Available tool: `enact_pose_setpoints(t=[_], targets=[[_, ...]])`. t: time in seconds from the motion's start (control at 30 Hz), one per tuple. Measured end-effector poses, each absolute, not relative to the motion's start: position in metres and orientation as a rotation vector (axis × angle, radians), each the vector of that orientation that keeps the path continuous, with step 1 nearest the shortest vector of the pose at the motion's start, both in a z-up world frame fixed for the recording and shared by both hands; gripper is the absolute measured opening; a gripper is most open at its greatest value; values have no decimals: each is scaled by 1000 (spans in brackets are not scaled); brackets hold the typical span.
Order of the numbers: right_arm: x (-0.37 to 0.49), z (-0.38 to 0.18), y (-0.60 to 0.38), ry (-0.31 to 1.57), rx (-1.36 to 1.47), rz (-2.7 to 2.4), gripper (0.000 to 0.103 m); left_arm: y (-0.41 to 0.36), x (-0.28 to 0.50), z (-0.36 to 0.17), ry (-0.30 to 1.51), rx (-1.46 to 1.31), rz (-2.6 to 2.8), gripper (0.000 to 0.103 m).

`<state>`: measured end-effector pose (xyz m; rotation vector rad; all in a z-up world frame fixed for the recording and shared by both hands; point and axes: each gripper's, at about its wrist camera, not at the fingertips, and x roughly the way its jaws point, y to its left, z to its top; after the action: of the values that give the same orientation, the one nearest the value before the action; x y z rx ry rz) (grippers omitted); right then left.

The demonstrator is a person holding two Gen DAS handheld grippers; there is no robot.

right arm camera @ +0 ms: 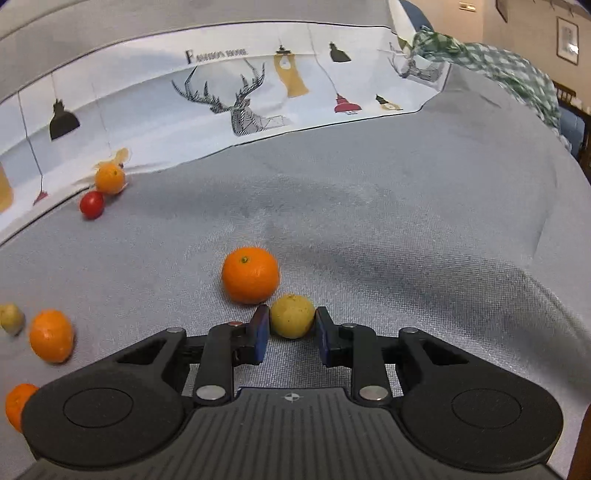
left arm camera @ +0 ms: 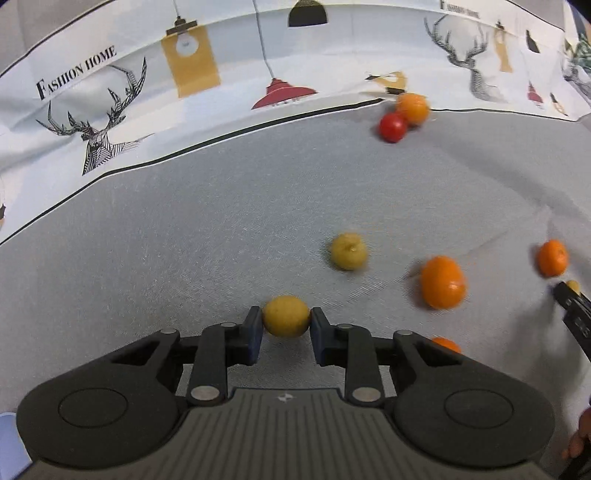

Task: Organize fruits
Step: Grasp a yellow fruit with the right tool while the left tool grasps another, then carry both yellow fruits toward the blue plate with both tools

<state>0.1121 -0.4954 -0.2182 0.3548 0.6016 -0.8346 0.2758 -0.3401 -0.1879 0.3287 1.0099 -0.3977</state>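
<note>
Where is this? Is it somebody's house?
Probably a room in a home. Fruit lies on a grey tablecloth whose white border shows deer, lamps and the words FASHION HOME. A green checked cloth sits at the far end, and a framed picture hangs on the wall.

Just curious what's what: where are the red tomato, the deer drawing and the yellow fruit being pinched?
red tomato [left arm camera: 392, 127], left wrist view, its middle
deer drawing [right arm camera: 242, 107], right wrist view, head
yellow fruit [right arm camera: 292, 316], right wrist view, its middle
</note>
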Motion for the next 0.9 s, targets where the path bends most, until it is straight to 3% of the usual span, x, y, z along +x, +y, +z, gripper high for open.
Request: enact_pose_setpoints(t=[0.43,0.9], targets=[[79,-182,-478,472,322,-863,27,-265,178,-91,1009,268,-440,30],[-48,-73,-295,481,262,-232,28,-109,52,-17,999,178,-327,30]])
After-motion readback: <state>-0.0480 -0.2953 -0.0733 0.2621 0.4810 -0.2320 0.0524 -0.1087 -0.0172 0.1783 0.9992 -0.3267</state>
